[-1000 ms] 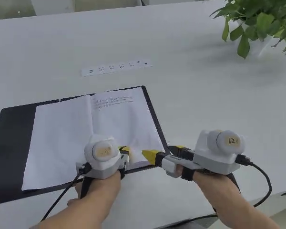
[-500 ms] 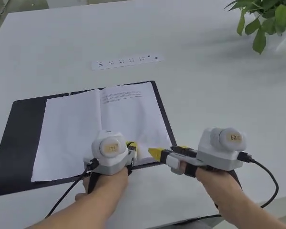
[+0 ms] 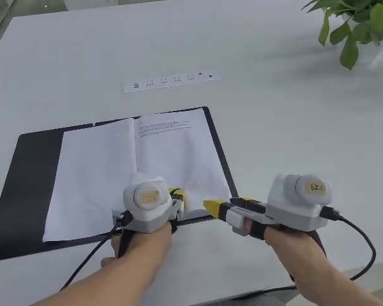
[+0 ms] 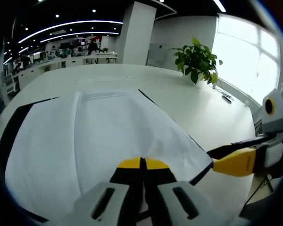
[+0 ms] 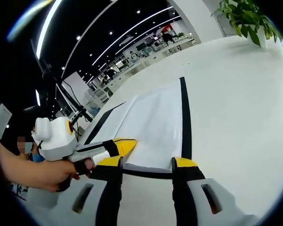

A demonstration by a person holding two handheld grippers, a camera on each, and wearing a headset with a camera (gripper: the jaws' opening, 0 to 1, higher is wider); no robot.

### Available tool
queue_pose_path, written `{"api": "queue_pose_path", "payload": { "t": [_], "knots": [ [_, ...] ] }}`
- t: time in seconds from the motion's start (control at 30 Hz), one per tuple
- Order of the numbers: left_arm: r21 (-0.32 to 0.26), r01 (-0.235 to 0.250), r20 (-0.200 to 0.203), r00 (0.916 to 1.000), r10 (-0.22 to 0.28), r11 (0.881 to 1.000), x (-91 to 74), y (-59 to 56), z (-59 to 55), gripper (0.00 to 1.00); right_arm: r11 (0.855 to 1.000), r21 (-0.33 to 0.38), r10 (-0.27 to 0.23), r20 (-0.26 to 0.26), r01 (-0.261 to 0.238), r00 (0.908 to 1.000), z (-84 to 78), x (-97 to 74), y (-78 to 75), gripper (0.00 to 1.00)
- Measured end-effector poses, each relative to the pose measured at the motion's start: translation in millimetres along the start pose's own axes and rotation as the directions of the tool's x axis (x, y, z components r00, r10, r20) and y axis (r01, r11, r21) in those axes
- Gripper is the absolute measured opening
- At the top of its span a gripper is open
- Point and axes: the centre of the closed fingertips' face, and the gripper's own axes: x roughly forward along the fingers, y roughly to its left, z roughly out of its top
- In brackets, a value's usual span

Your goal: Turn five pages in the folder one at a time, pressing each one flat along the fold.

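Note:
A black folder [image 3: 25,185] lies open on the white table, with a blank left page [image 3: 92,172] and a right page [image 3: 179,153] that has a few lines of print at its top. My left gripper [image 3: 177,196] is shut, its yellow tips [image 4: 142,163] resting on the right page's near edge, where the paper shows a slight ridge. My right gripper [image 3: 214,207] is open just off the folder's near right corner [image 5: 181,141], and that corner lies ahead between its jaws [image 5: 147,162]. Nothing is between the right fingers.
A white power strip [image 3: 172,81] lies flat beyond the folder. A potted plant [image 3: 360,25] stands at the far right corner. Cables trail from both grippers toward the table's near edge. Bare table stretches to the right of the folder.
The head camera shifted since the earliest frame. Both grippers hold nearly the same places at the folder's near edge; the right one drew slightly toward me.

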Motion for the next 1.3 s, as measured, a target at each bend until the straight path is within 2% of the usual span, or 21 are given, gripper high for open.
{"api": "queue_pose_path", "payload": {
  "t": [0.2, 0.43, 0.7, 0.93, 1.13, 1.3],
  "knots": [
    [0.0, -0.001, -0.002, 1.0, 0.001, 1.0, -0.2, 0.0, -0.1, 0.0, 1.0, -0.011, -0.023, -0.01, 0.022, 0.9997, -1.6, -1.3, -6.5, 0.25],
    [0.0, 0.0, -0.004, 1.0, 0.0, 1.0, 0.1, 0.5, -0.2, 0.0, 0.999, 0.016, -0.04, -0.011, 0.04, 0.9992, -3.3, -0.6, -10.2, 0.18],
    [-0.002, 0.001, -0.009, 1.0, -0.001, 1.0, 0.3, 0.4, -0.3, 0.0, 0.993, 0.072, -0.096, -0.009, 0.096, 0.9954, -3.9, 1.2, -26.4, 0.0],
    [0.008, 0.005, -0.014, 0.9999, -0.004, 1.0, 0.3, -0.2, 0.3, 0.0, 0.991, 0.094, -0.099, -0.002, 0.099, 0.9951, -3.5, 0.7, -25.2, 0.0],
    [0.0, 0.012, -0.022, 0.9997, -0.012, 1.0, -2.1, 0.2, 1.6, 0.0, 0.994, 0.085, -0.075, 0.027, 0.073, 0.9968, 7.1, -4.6, -17.1, 0.0],
    [0.017, 0.023, -0.039, 0.999, -0.023, 1.0, -9.3, -0.9, 0.2, 0.07, 0.995, 0.085, -0.055, 0.045, 0.051, 0.9974, 15.0, -8.0, -9.9, 0.0]
  ]
}}
